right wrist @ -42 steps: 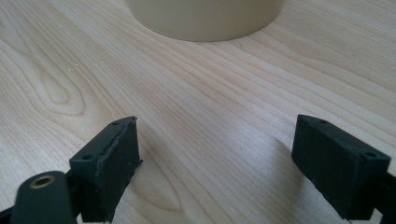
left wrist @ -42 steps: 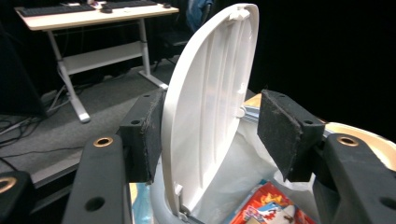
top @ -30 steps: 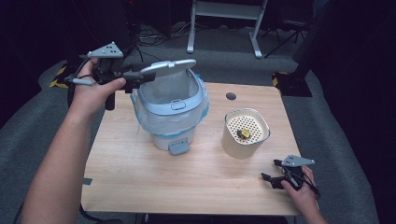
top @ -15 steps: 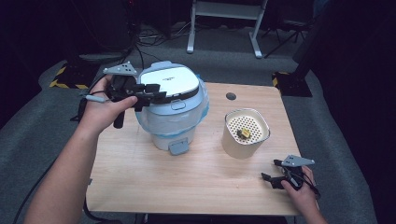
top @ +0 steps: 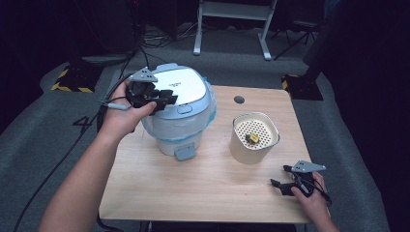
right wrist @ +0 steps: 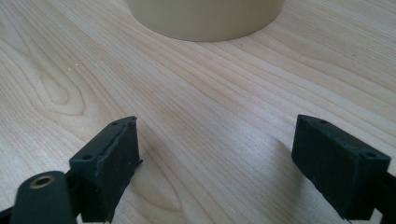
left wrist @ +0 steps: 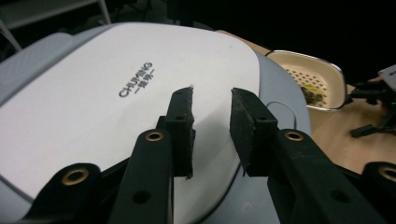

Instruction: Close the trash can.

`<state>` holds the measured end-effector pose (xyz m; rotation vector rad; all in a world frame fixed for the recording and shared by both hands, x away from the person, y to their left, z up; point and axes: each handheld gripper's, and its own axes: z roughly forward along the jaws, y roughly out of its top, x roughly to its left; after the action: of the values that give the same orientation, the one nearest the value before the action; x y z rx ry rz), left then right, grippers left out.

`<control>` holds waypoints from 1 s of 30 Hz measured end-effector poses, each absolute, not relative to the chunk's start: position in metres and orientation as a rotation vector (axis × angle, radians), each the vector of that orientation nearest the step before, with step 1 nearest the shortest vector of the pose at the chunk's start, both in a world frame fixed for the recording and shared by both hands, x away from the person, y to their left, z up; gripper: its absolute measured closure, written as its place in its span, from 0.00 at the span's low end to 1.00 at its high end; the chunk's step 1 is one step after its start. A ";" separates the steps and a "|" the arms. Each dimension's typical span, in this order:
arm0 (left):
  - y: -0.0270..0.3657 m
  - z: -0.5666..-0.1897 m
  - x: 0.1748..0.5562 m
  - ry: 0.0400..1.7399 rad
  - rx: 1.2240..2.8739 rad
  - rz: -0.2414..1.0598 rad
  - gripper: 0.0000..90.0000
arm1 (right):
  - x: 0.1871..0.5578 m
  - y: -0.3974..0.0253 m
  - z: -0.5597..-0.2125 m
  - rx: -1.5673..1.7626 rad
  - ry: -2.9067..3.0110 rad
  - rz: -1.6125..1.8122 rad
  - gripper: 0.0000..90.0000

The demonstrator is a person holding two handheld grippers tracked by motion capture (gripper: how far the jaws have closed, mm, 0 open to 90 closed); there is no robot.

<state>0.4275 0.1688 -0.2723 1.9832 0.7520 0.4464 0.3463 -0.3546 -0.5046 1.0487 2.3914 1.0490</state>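
Rice cooker [top: 180, 116] stood on the tabletop [top: 193, 188] toward its far left corner, lid [top: 181, 87] down flat on the body. Left gripper [top: 162, 99] sat over the lid's left part. In the left gripper view its jaws stood a narrow gap apart with nothing between them, just above the white lid panel [left wrist: 116, 93] near the printed brand name; whether they touched the lid could not be told. Cream pot [top: 254, 137] with a perforated insert stood right of the cooker, apart from it, with a small yellowish piece [top: 251, 138] on the insert. Right gripper [top: 285, 180] rested low near the tabletop's near right corner. In the right gripper view its jaws were wide apart and empty over bare wood, the pot's base [right wrist: 205, 18] ahead.
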 end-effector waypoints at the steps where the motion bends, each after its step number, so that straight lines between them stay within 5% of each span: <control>1: 0.167 -0.273 0.428 0.748 1.978 0.464 0.75 | 0.346 -0.355 -0.505 1.048 2.392 1.048 0.17; 8: 0.159 -0.272 0.429 0.765 1.991 0.470 0.76 | 0.346 -0.355 -0.505 1.049 2.392 1.048 0.17; 18: 0.154 -0.274 0.430 0.786 1.969 0.489 0.99 | 0.346 -0.355 -0.505 1.049 2.392 1.048 0.17; 30: 0.150 -0.278 0.427 0.809 1.960 0.469 1.00 | 0.346 -0.354 -0.505 1.047 2.391 1.047 0.17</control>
<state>0.4268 0.1499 -0.2779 1.9595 0.8089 0.4689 0.3462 -0.3544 -0.5047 1.0465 2.3912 1.0468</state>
